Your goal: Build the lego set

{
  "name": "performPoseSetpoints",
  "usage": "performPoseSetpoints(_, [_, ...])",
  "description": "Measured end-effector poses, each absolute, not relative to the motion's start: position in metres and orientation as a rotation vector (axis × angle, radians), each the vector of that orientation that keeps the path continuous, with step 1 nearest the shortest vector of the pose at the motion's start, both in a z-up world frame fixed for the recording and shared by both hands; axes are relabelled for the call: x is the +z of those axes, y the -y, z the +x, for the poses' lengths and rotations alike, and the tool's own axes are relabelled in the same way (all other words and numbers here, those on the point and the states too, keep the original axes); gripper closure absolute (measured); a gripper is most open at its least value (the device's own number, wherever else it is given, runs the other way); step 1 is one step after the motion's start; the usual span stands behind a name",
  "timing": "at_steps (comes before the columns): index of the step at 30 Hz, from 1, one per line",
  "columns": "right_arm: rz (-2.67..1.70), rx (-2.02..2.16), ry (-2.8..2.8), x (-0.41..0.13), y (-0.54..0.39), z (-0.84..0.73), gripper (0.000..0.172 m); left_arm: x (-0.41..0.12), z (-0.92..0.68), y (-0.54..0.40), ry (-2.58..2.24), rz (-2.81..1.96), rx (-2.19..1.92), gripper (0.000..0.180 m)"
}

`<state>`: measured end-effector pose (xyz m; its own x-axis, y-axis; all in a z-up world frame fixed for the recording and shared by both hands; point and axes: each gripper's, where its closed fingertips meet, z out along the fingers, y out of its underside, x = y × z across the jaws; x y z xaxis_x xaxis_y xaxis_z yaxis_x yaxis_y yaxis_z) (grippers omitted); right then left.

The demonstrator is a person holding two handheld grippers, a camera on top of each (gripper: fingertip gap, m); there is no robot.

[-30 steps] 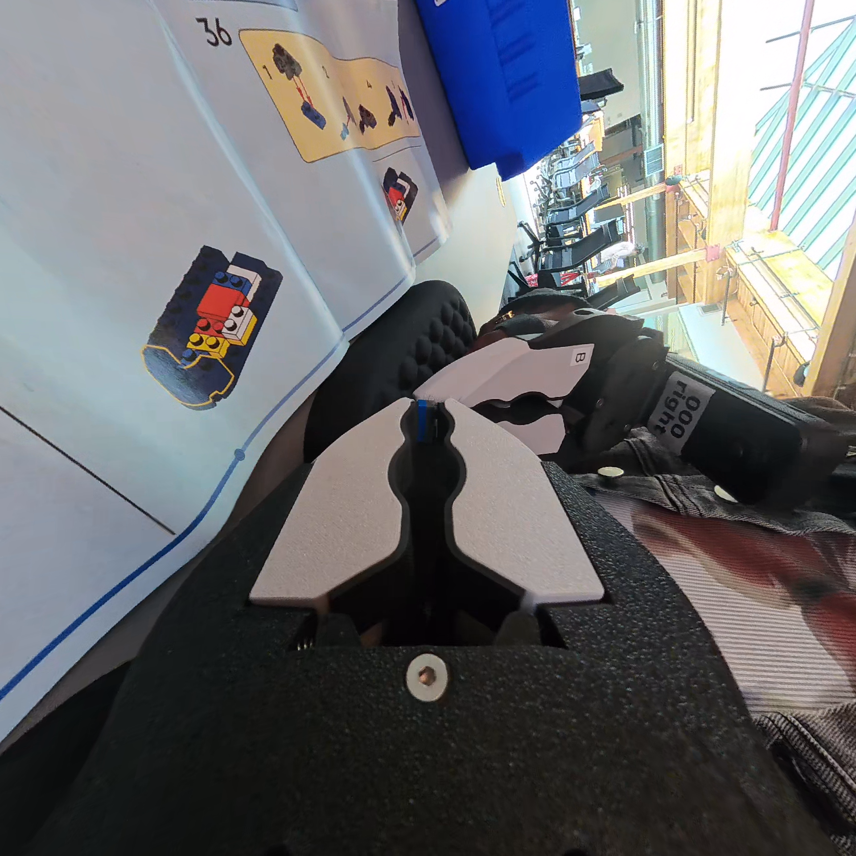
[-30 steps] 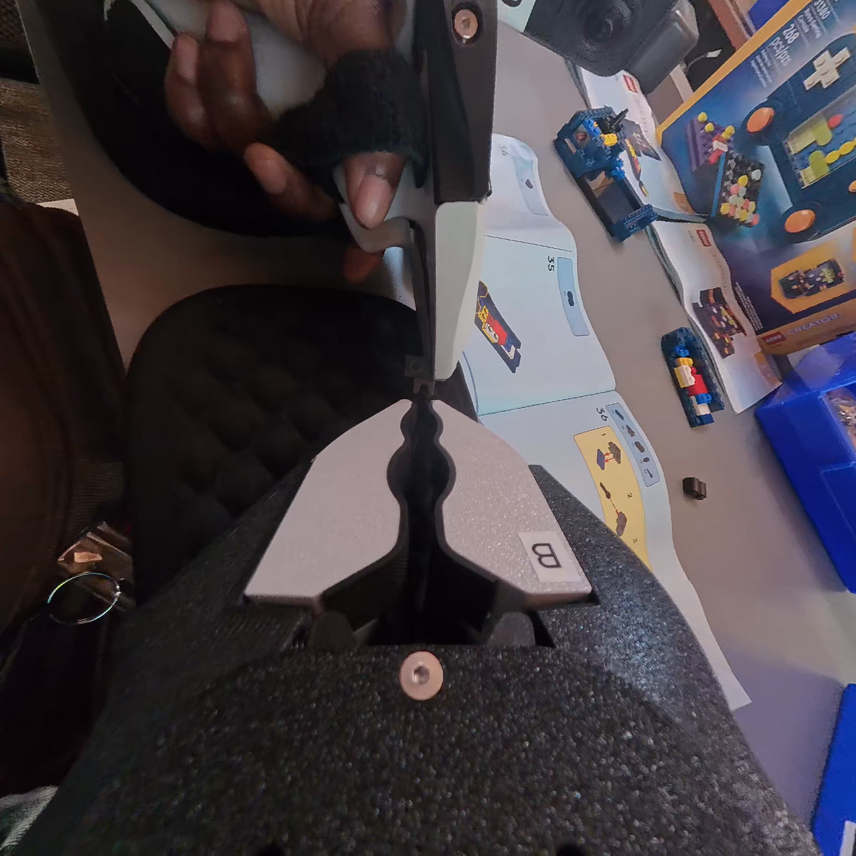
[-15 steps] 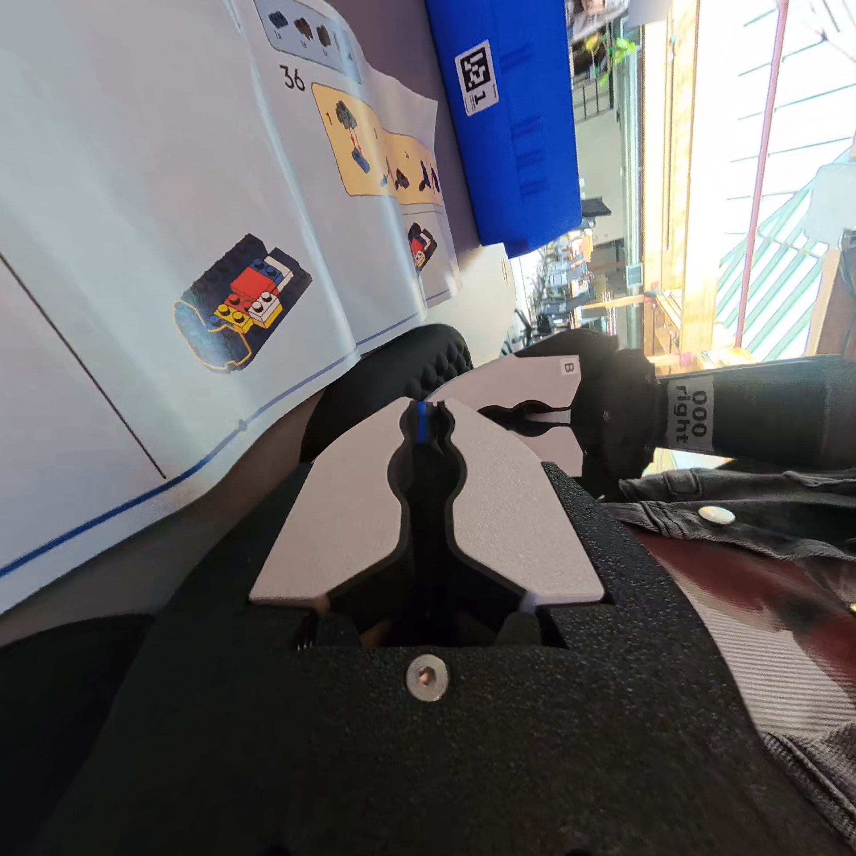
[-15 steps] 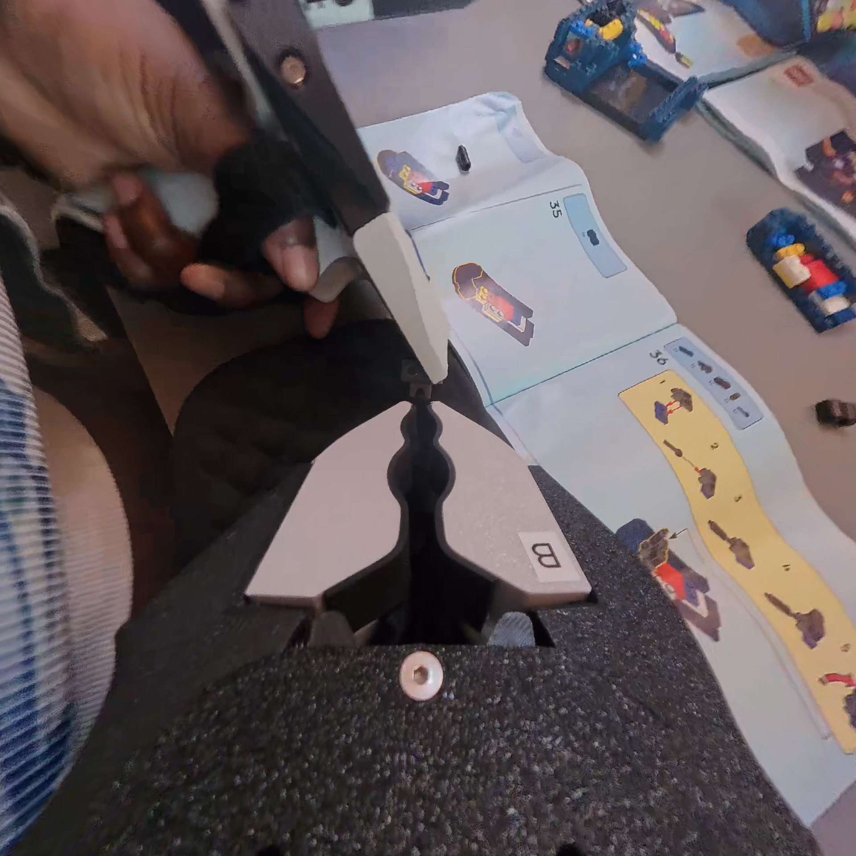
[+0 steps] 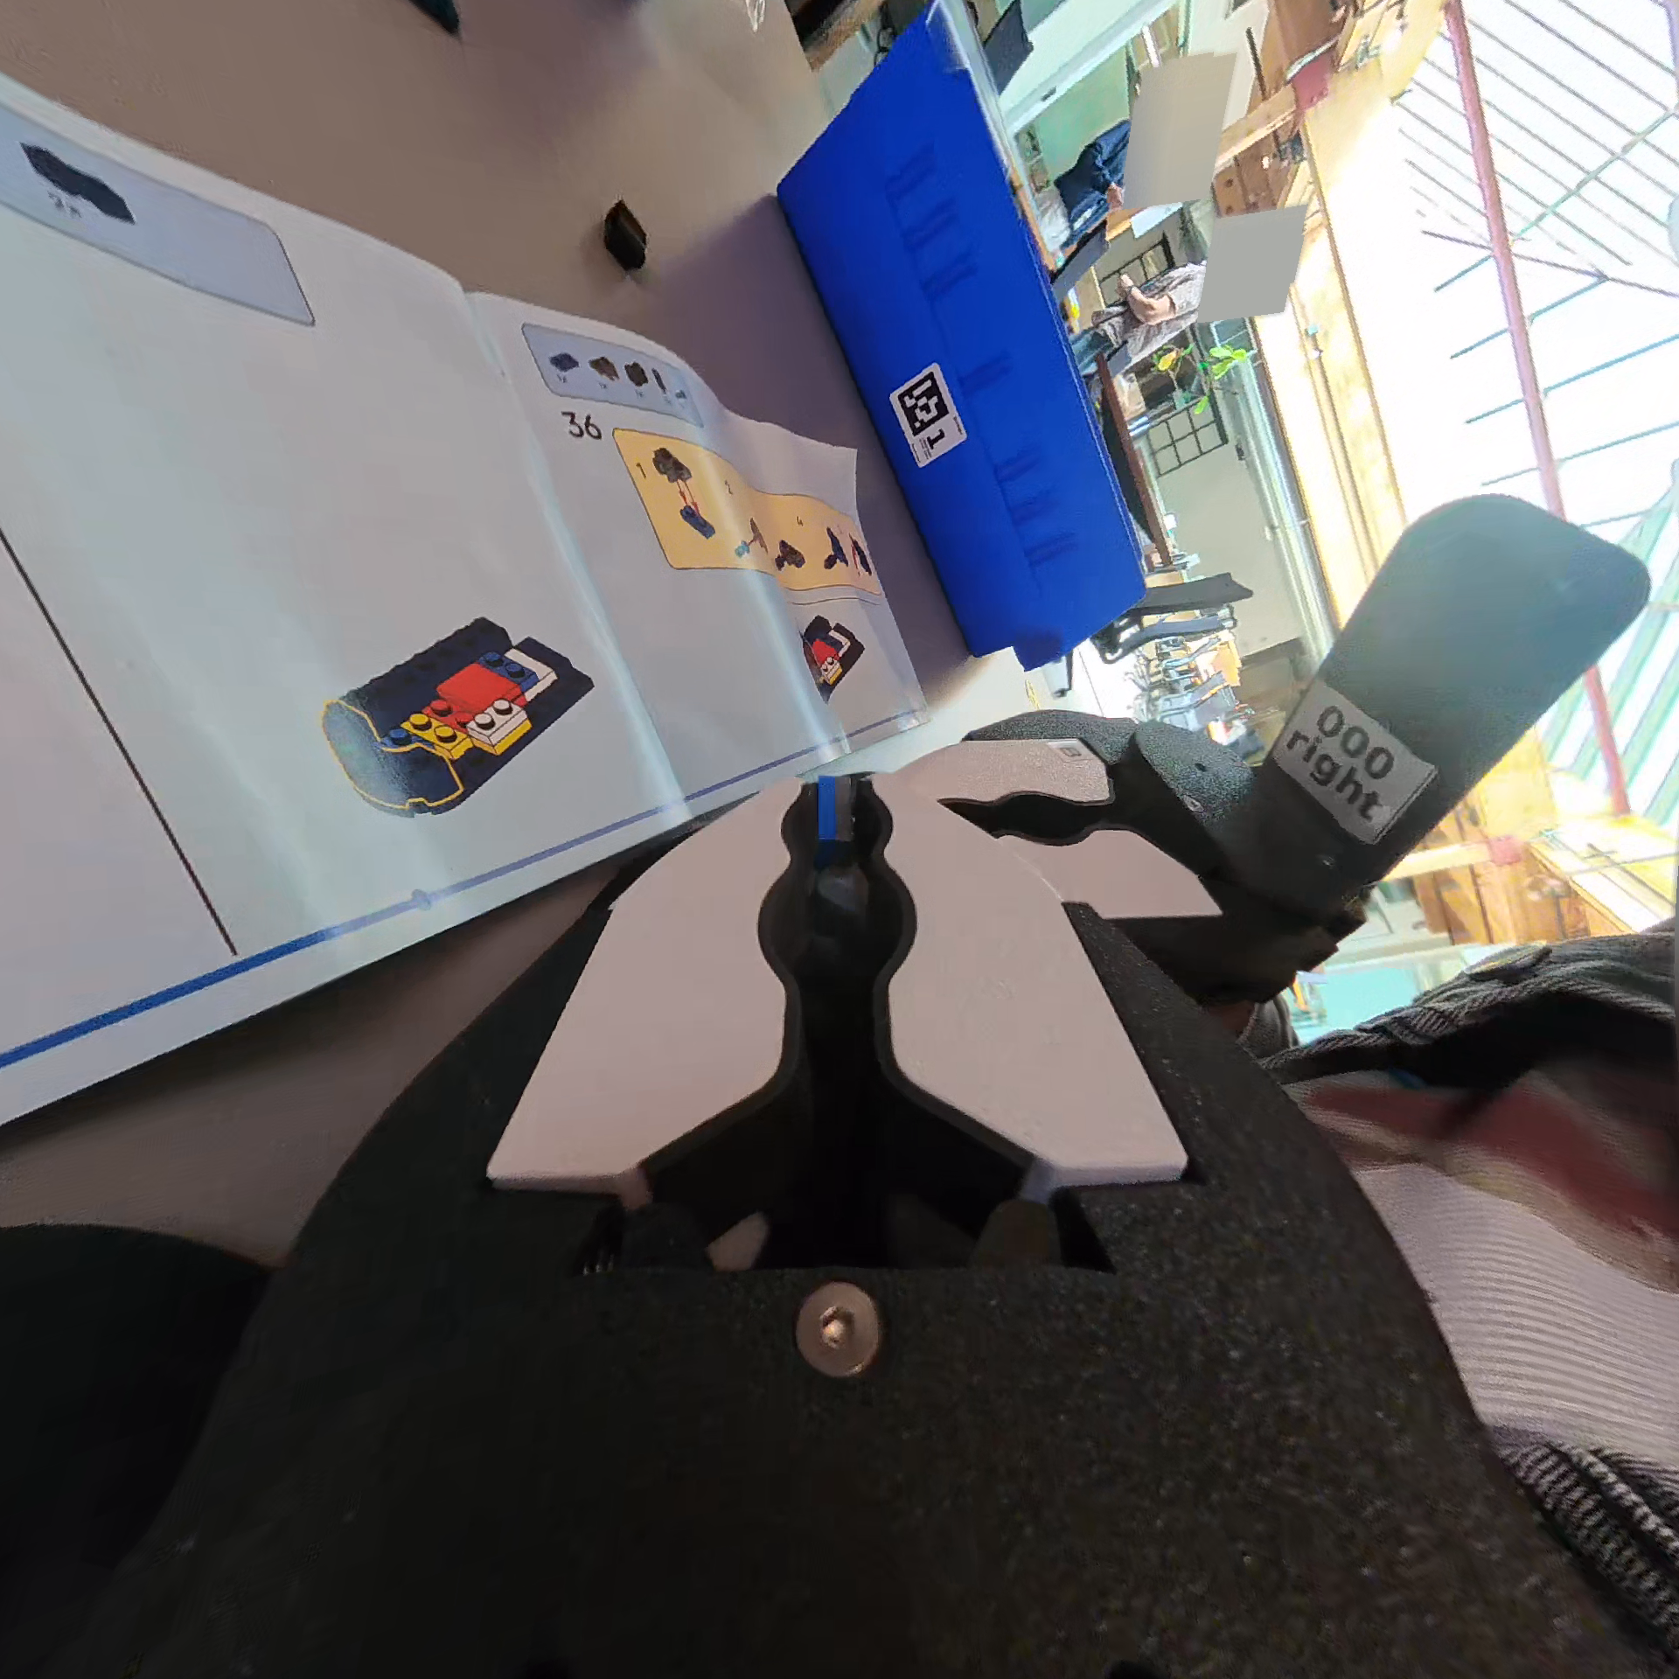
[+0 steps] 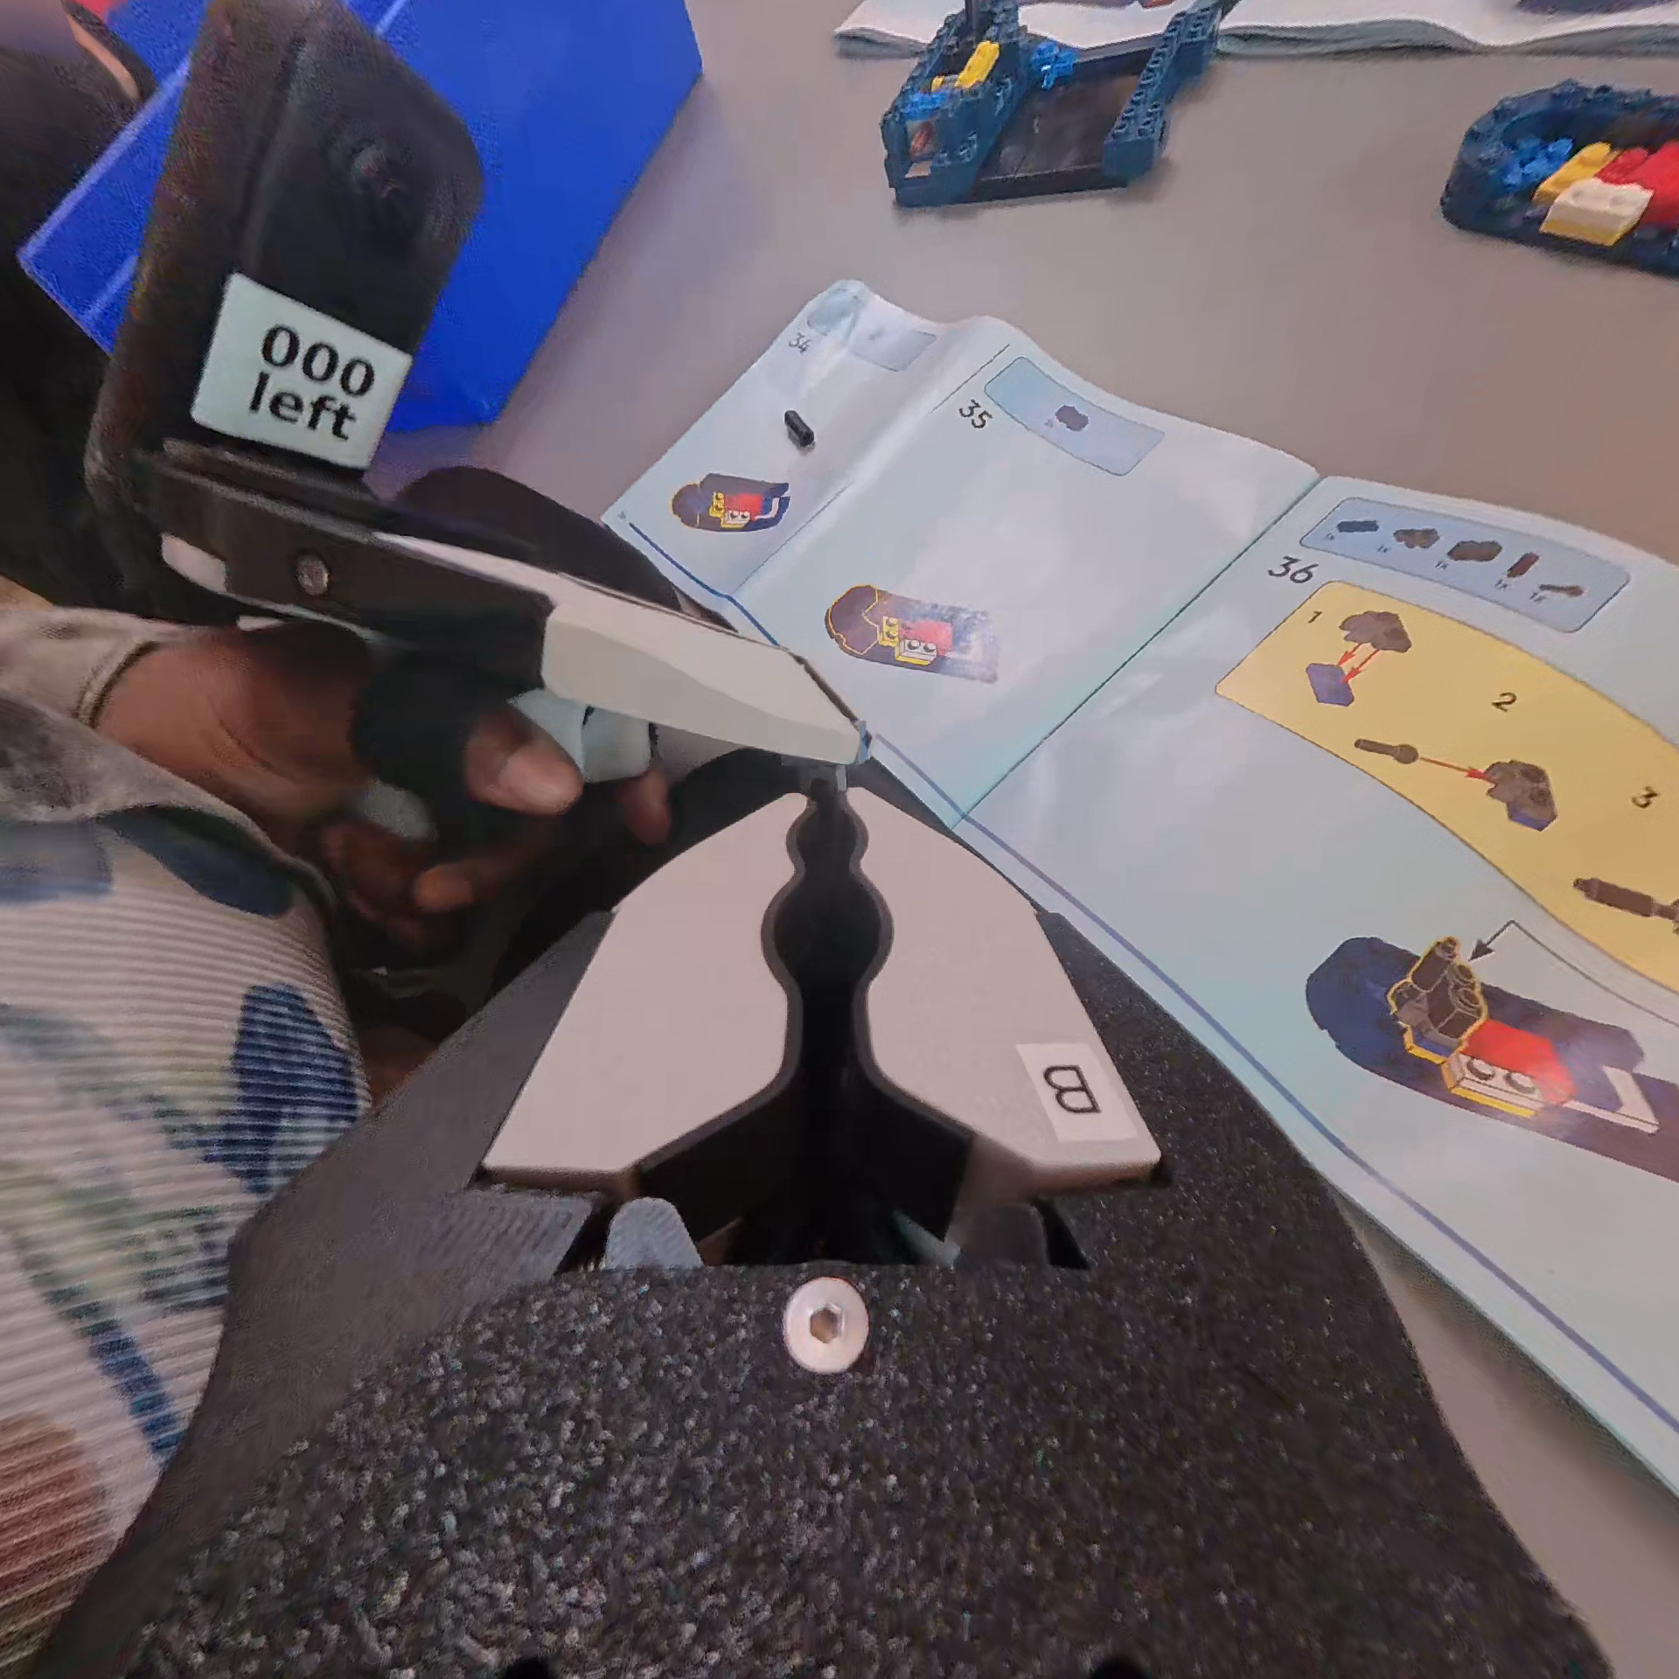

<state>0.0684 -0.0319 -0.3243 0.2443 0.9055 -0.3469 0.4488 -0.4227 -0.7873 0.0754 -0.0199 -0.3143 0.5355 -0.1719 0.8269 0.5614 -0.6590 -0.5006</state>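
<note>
Grey table (image 6: pixel 745 227): left gripper (image 5: pixel 834 799) jaws pinch blue brick (image 5: pixel 827 809) (booklet (image 5: pixel 273 545) beside).

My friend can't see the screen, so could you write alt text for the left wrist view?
The left gripper pinches a small blue and grey brick piece at its tips, above an open instruction booklet on a grey table. The right gripper sits close beside it; a blue bin lies behind.

Black grainy gripper (image 5: pixel 834 799) bodies, pale grey fingers (image 6: pixel 690 999), silver hex screw (image 6: pixel 825 1323), striped sleeve (image 6: pixel 136 1045).
</note>
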Motion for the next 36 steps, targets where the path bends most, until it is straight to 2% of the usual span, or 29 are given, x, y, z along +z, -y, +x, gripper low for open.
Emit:
performPoseSetpoints(10, [-1.951, 1.198, 1.089, -0.312, 0.027, 0.066, 0.171, -0.3, 0.071, 0.013, 0.316, -1.855, -1.102, 0.172])
performPoseSetpoints(14, [-1.898, 1.194, 1.114, -0.306, 0.031, 0.068, 0.17, -0.293, 0.072, 0.019, 0.319, -1.827, -1.213, 0.172])
performPoseSetpoints(18, [-1.864, 1.162, 1.148, -0.303, 0.035, 0.07, 0.17, -0.292, 0.082, 0.028, 0.241, -1.864, -1.278, 0.163])
performPoseSetpoints(20, [-1.841, 1.137, 1.182, -0.303, 0.039, 0.071, 0.169, -0.295, 0.081, 0.031, 0.235, -1.89, -1.264, 0.172])
performPoseSetpoints(22, [-1.823, 1.106, 1.213, -0.304, 0.042, 0.072, 0.17, -0.296, 0.083, 0.034, 0.22, -1.906, -1.282, 0.172])
performPoseSetpoints(27, [-1.794, 1.085, 1.24, -0.303, 0.045, 0.073, 0.17, -0.288, 0.083, 0.041, 0.226, -1.88, -1.439, 0.161])
performPoseSetpoints(29, [-1.789, 1.076, 1.251, -0.303, 0.046, 0.073, 0.169, -0.29, 0.083, 0.043, 0.24, -1.895, -1.46, 0.163])
performPoseSetpoints(31, [-1.785, 1.077, 1.26, -0.303, 0.048, 0.073, 0.169, -0.293, 0.082, 0.044, 0.247, -1.919, -1.446, 0.172])
performPoseSetpoints(36, [-1.763, 1.06, 1.295, -0.304, 0.05, 0.074, 0.169, -0.296, 0.083, 0.045, 0.298, -1.945, -1.531, 0.172])
